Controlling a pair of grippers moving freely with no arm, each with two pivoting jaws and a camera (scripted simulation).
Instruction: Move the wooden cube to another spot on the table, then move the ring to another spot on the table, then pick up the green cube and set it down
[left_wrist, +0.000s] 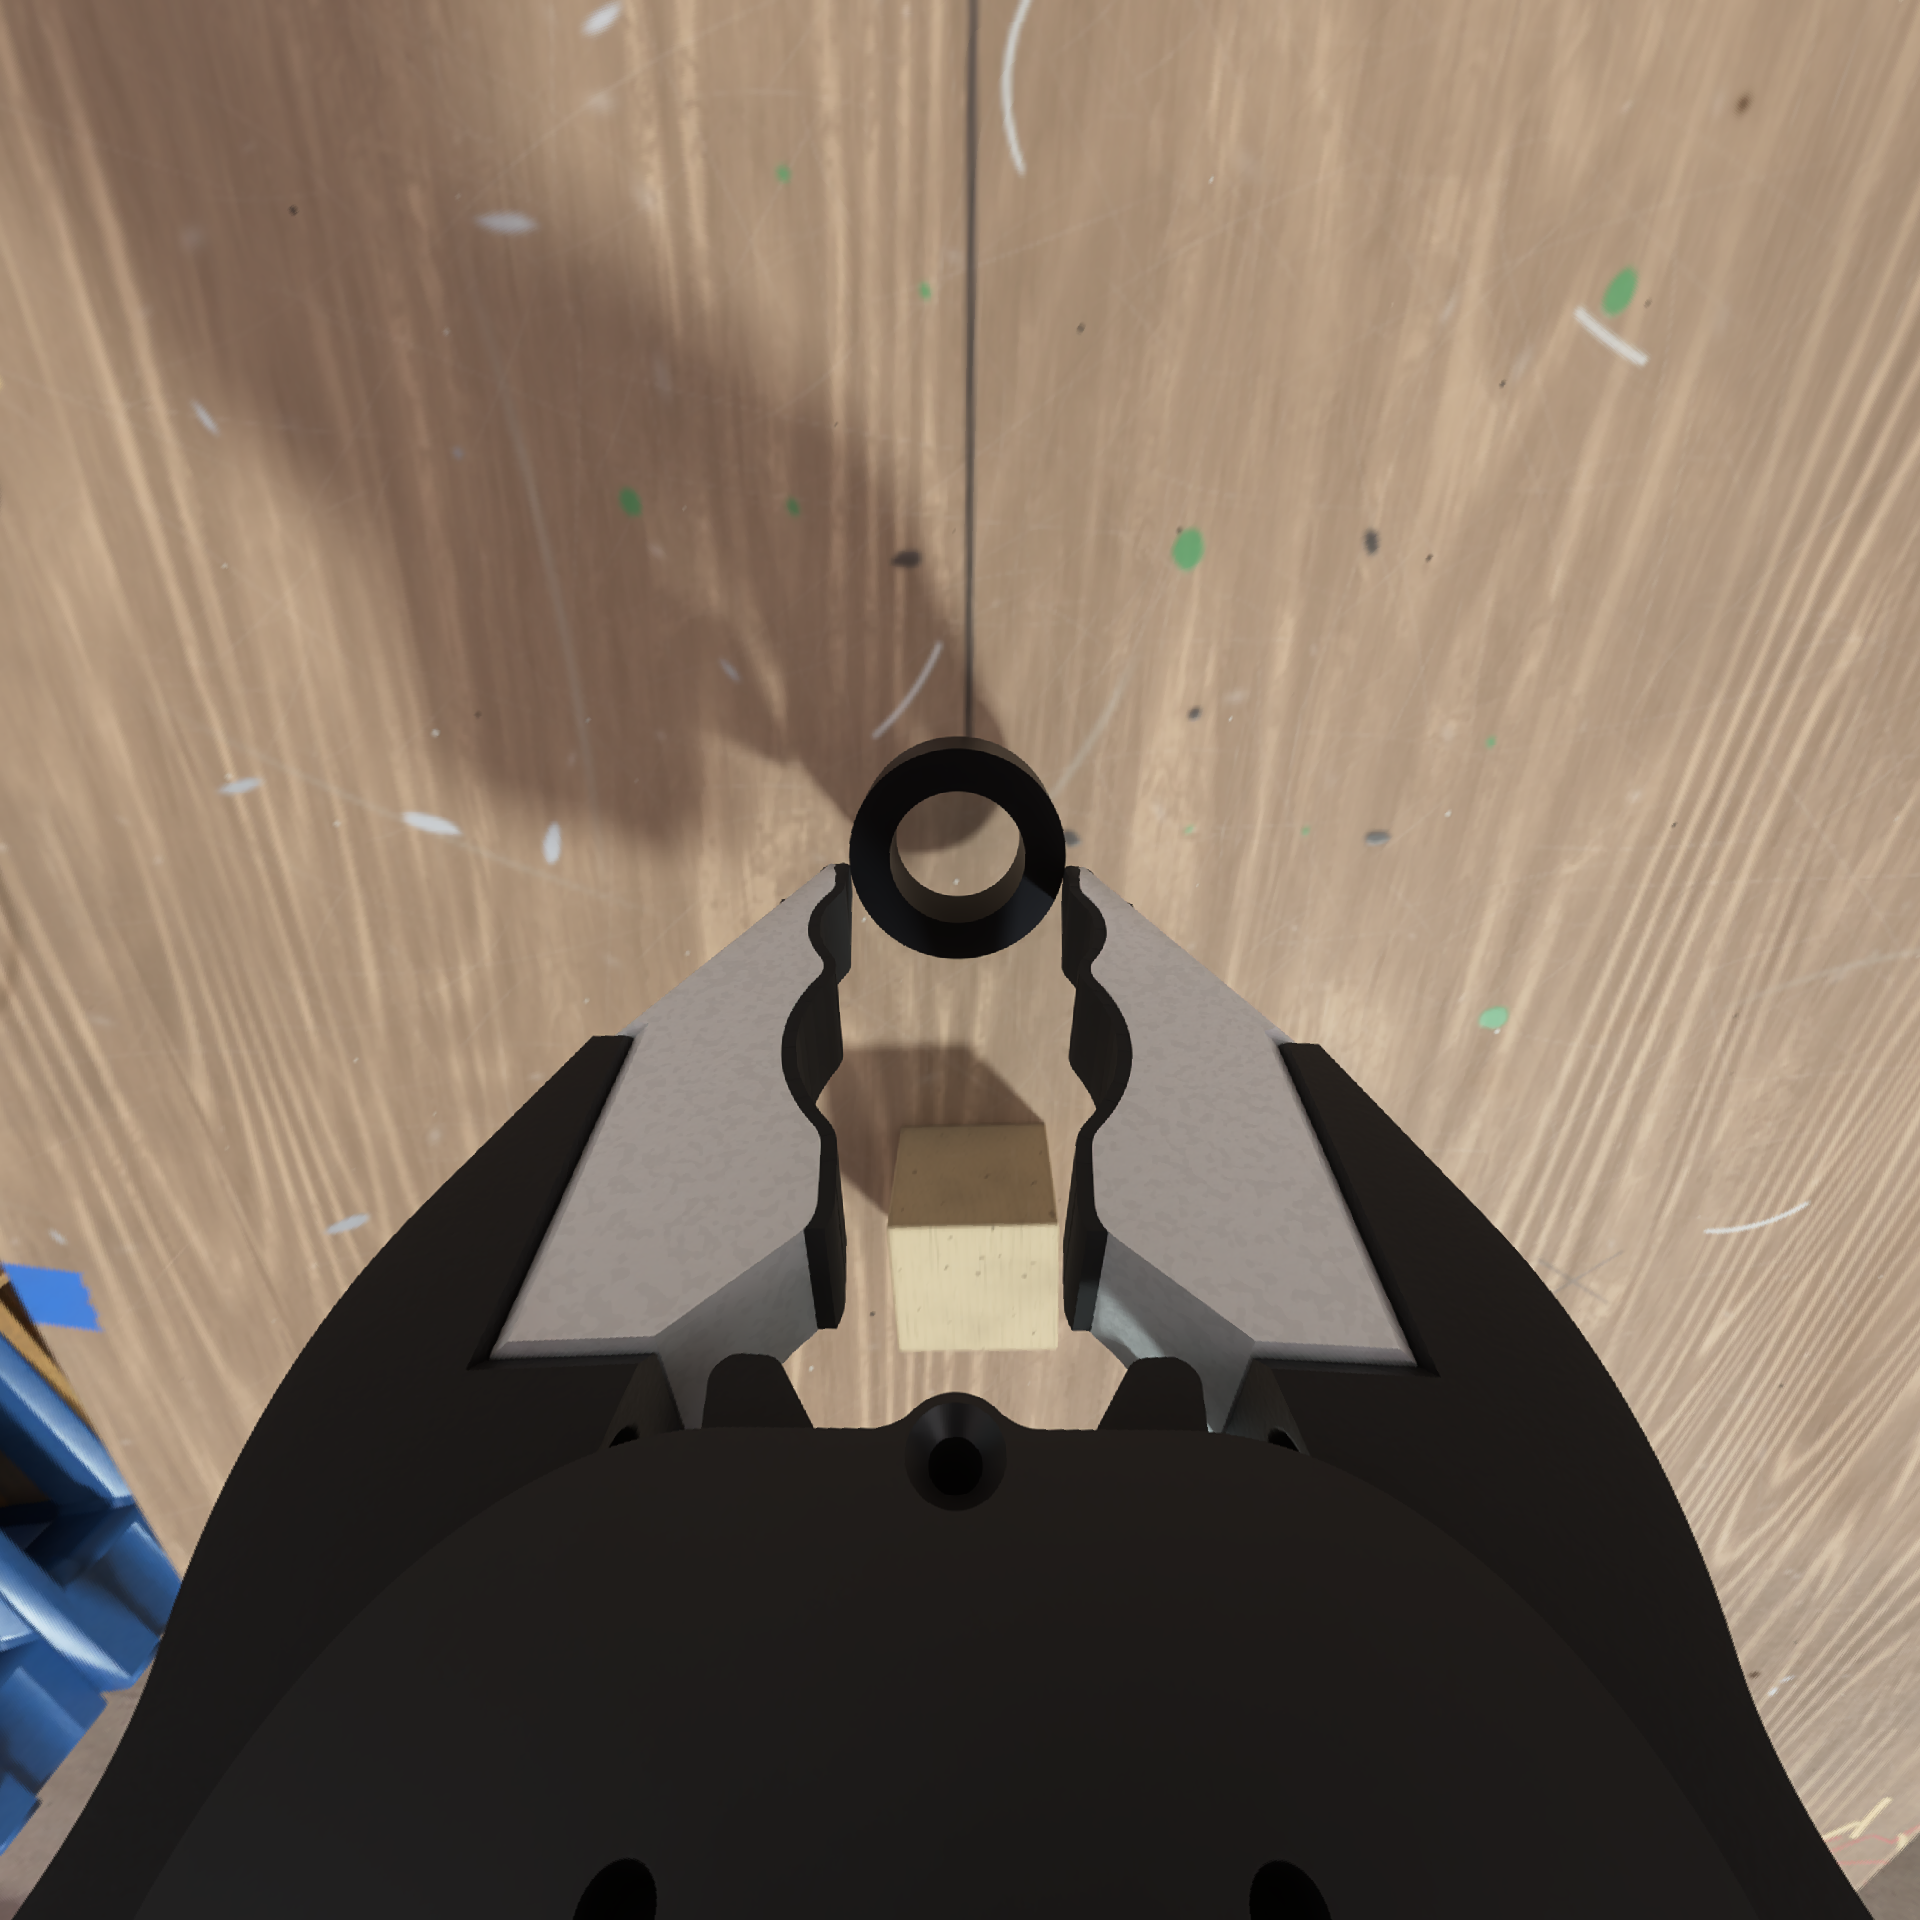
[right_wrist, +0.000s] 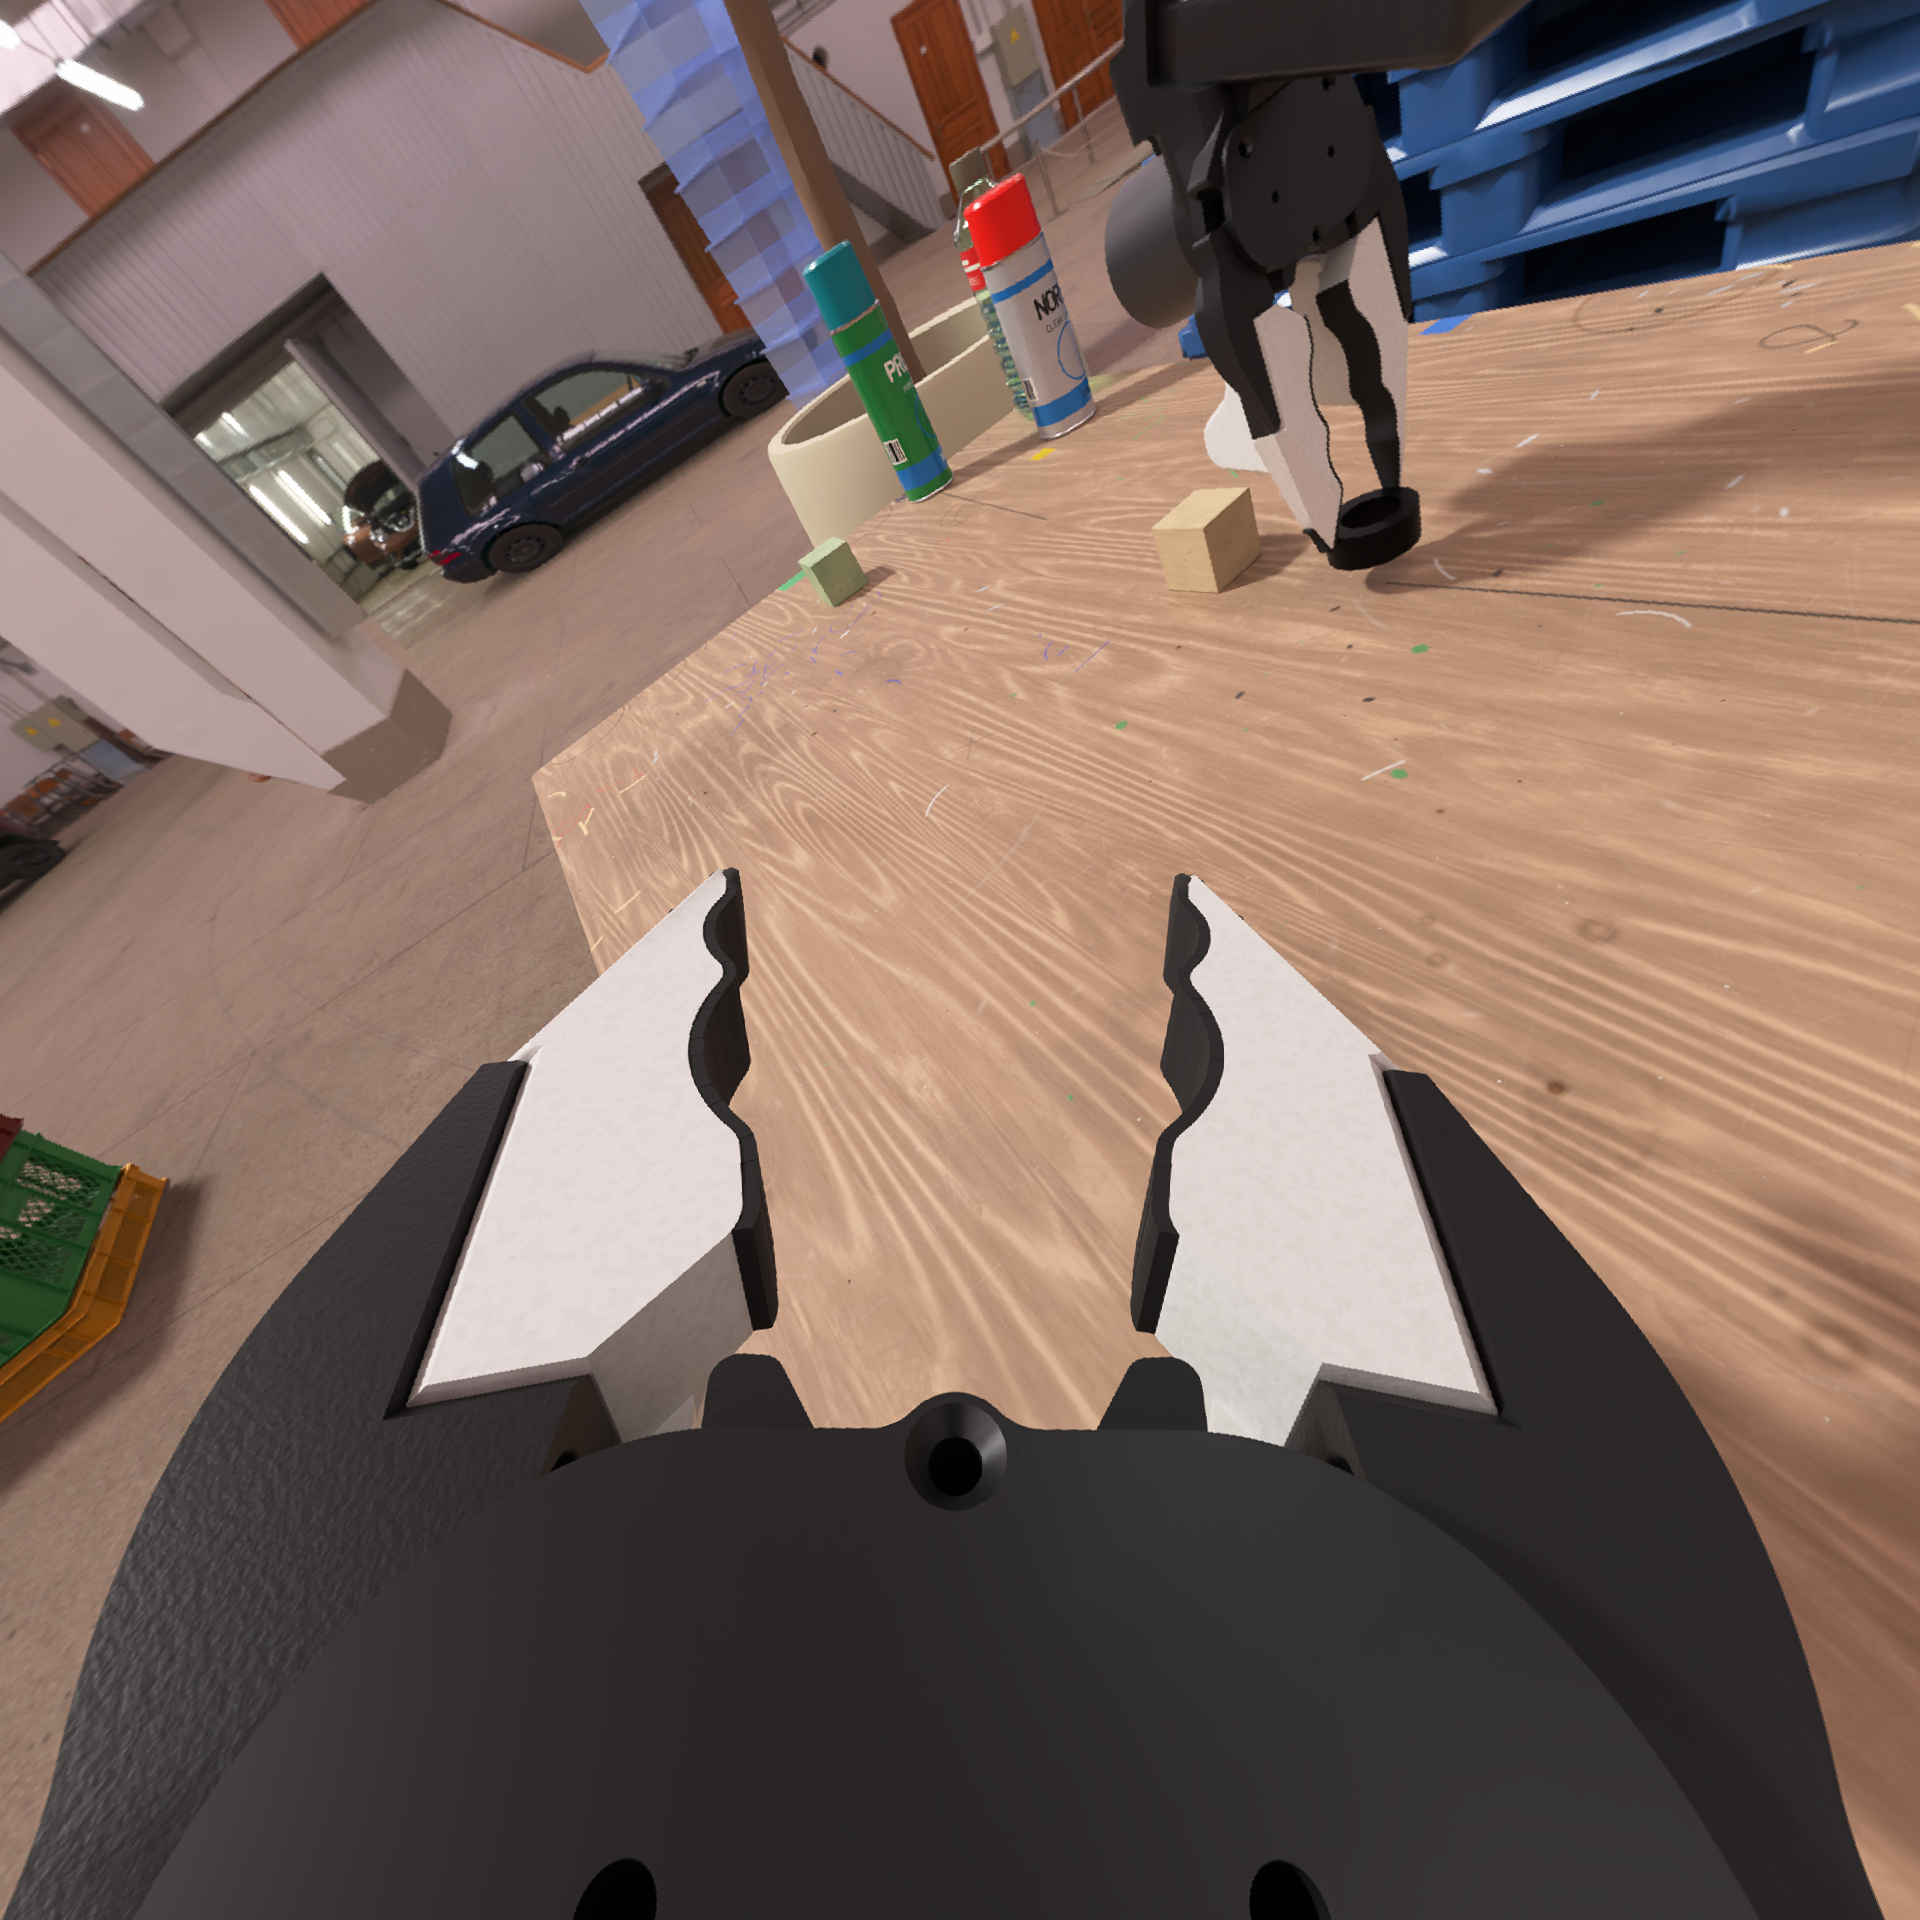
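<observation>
Black ring sits pinched in the left gripper; set it down flat, clear of the wooden cube. Right gripper gapes empty.

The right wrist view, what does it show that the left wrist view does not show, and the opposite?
Only the right wrist view shows the green cube near the table edge, two spray cans, a beige round container, and the open, empty right tongs. Only the left wrist view looks straight down through the ring's hole. Both show the left tongs shut on the black ring, the wooden cube, the table and blue pallets.
</observation>
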